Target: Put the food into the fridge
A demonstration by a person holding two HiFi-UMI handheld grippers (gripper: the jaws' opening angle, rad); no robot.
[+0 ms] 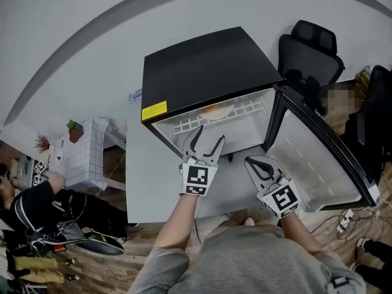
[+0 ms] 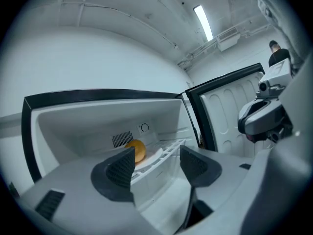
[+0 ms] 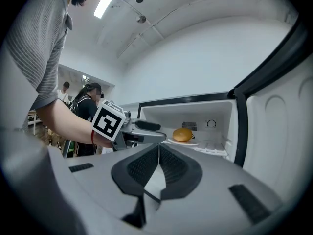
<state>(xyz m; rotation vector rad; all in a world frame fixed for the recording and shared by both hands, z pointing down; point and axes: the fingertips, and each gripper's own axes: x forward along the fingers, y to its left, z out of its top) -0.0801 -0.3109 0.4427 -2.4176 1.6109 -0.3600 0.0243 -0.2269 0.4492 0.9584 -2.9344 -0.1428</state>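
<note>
Head view:
- The food (image 1: 214,109) and its plate (image 1: 224,113) are largely screened by the roof of the fridge (image 1: 202,66); only a front sliver is seen.
- The space under the shelf is partly masked by the left gripper (image 1: 210,133).
- The print on the yellow label (image 1: 154,111) is too small to be read.
- A person (image 1: 37,204) is cut off by the left edge.

Left gripper view:
- The food's lower left side is covered by one pad (image 2: 120,168).
- The food is round and orange, but its kind cannot be told.

Right gripper view:
- The door (image 3: 281,131) is cut off at the right edge.
- The markings on the dial (image 3: 211,124) are too small to be made out.
</note>
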